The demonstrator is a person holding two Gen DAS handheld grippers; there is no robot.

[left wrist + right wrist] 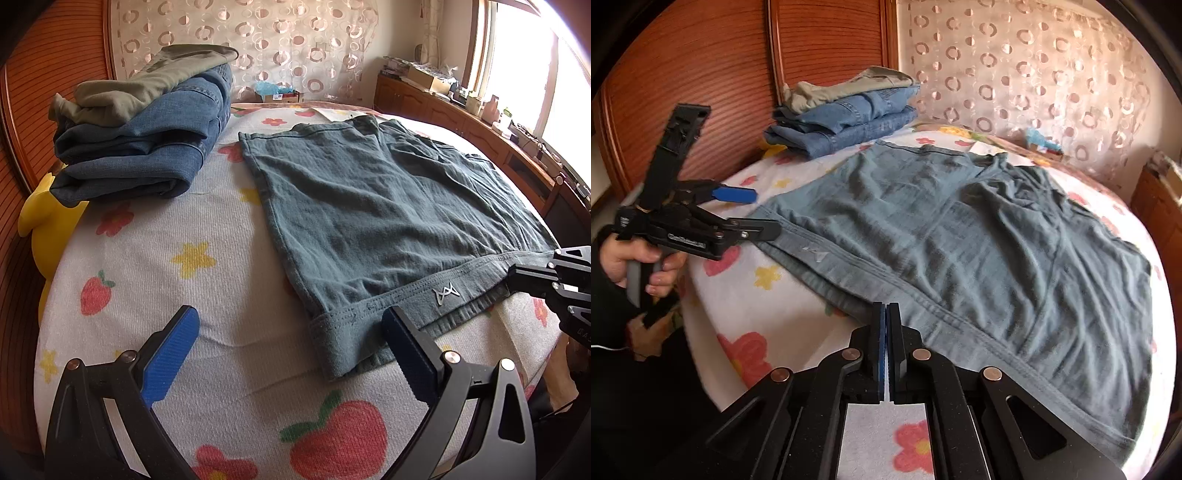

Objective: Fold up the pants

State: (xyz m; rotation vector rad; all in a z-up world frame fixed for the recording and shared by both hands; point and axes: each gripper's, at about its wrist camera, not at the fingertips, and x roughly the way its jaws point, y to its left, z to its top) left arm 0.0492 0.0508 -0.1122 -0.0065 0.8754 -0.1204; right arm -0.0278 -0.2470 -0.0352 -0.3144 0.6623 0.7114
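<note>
The bed, under a white cover printed with strawberries, stars and flowers, fills most of the room in front of me. Spread flat across it are the grey-green pants, lying folded over on themselves, with the waistband along the near edge. From the left gripper's camera they run from the centre out to about three o'clock, and the waistband sits at roughly five o'clock, a small silver logo on it.

At ten o'clock in that view, against the wooden headboard, stands a stack of folded clothes: blue jeans below, an olive garment on top. A yellow soft toy peeks out at nine o'clock beside the bed.

The left gripper hangs over the near corner of the waistband with its blue-padded tongs spread wide; one finger is over the cloth, the other over bare cover, nothing pinched. A hand grips its handle.

The right gripper has its tongs pressed narrow together at the waistband's edge; it seems to have a thin fold of fabric between the pads, though the view there is too tight to be sure.
</note>
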